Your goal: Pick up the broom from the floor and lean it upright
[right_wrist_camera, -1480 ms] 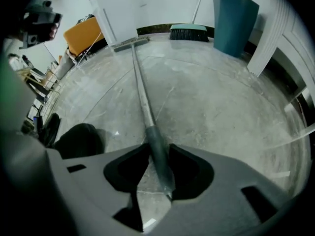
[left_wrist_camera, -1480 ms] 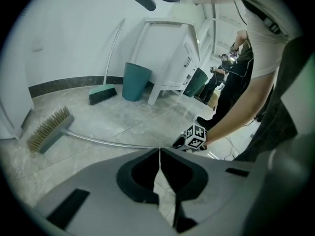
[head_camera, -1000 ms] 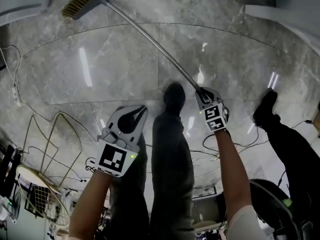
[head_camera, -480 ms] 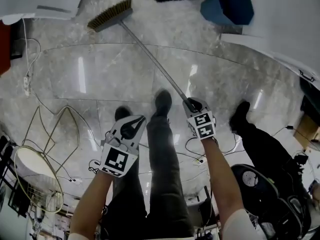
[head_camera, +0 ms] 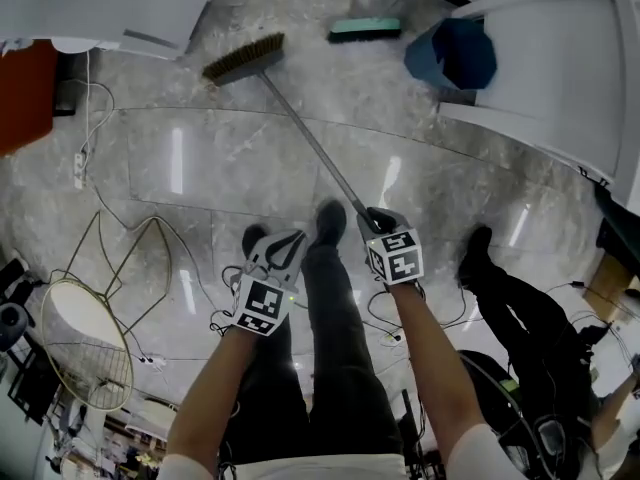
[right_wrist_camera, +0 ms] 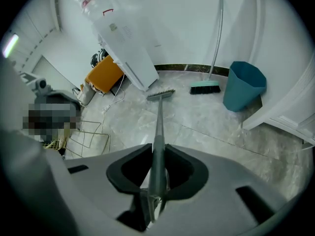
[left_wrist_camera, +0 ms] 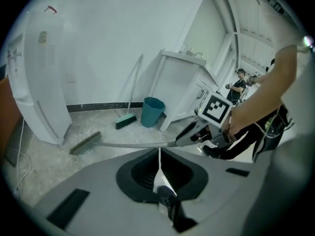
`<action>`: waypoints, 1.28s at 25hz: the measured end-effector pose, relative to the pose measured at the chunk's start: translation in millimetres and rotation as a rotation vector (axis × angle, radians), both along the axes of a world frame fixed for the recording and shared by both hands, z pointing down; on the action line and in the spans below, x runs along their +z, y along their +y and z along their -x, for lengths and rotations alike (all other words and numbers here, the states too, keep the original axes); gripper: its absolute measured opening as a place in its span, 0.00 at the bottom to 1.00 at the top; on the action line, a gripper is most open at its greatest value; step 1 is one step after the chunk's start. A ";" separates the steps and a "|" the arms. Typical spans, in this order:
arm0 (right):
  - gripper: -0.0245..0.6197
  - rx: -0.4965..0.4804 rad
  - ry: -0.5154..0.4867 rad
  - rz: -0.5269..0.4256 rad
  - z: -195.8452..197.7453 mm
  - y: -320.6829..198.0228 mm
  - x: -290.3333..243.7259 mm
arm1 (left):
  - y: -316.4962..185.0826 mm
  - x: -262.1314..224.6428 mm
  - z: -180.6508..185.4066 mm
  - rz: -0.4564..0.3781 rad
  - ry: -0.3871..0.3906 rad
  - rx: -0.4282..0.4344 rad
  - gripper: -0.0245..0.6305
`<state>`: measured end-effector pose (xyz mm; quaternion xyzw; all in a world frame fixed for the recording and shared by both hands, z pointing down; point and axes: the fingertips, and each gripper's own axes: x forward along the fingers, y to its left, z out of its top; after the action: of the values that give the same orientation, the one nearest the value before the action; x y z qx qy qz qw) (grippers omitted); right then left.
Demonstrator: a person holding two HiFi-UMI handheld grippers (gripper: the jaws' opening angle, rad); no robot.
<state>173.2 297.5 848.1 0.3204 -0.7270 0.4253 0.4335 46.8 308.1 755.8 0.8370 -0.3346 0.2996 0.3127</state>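
Broom handle (head_camera: 318,148) pinched in my right hand-held gripper (head_camera: 372,220), bristle head (head_camera: 244,58) down on the marble floor (head_camera: 200,168), my left hand-held gripper (head_camera: 293,238) pressed together, empty.

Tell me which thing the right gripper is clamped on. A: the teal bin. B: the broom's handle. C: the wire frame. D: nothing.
B: the right gripper is shut on the broom's handle, which runs straight between its jaws.
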 end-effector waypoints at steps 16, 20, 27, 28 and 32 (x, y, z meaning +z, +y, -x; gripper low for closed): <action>0.17 0.019 -0.042 0.059 15.0 -48.2 -47.1 | -51.6 43.8 -66.0 -0.149 -0.098 0.389 0.34; 0.17 0.021 -0.042 0.069 19.7 -58.1 -59.2 | -71.1 50.7 -79.0 -0.225 -0.126 0.483 0.36; 0.17 0.041 -0.089 0.050 31.5 -87.8 -88.1 | -100.8 53.3 -96.1 -0.383 -0.202 0.670 0.37; 0.17 0.042 -0.097 0.046 34.1 -92.8 -92.2 | -107.3 51.0 -98.2 -0.399 -0.205 0.677 0.37; 0.17 0.055 -0.103 0.017 39.2 -110.8 -105.4 | -127.2 39.8 -108.7 -0.446 -0.199 0.720 0.33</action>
<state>134.0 186.7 742.7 0.3140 -0.7356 0.4593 0.3865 155.5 180.9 795.6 0.9144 -0.1063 0.3892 -0.0342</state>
